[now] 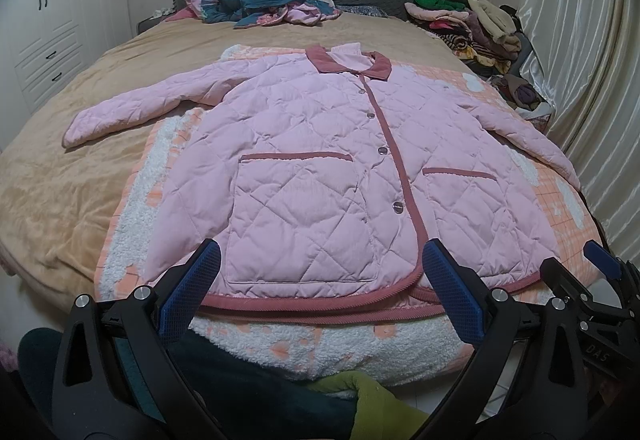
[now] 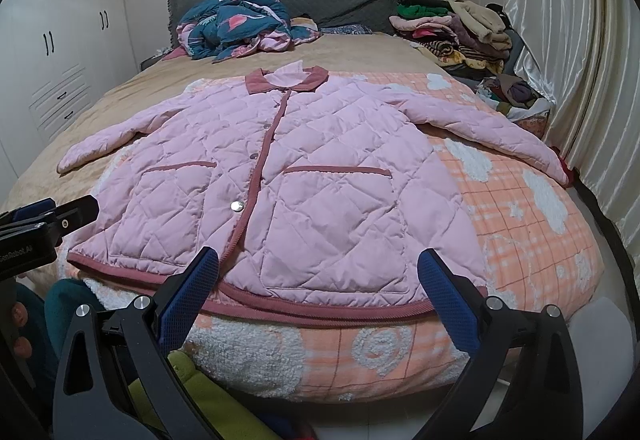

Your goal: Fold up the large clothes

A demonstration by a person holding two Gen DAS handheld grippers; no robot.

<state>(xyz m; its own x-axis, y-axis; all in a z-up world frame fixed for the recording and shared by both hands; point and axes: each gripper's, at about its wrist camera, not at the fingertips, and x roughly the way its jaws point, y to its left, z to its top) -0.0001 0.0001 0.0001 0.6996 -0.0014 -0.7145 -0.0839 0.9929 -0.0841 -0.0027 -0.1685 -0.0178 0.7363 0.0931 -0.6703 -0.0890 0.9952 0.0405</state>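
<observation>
The jacket (image 1: pixel 304 144) lies flat, buttoned, ahead of both wide, empty claws — left claw (image 1: pixel 320 280), right claw (image 2: pixel 318 276) — ready for folding.

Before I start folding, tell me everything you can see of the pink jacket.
The pink jacket is quilted in diamonds, padded-looking, with darker pink collar, front placket, pocket tops and hem binding. Metal snaps run down the front, which looks closed. Two patch pockets sit low. It lies flat, front up, collar away, both sleeves spread, on the orange fleece blanket on the bed. Neither gripper touches it.
</observation>
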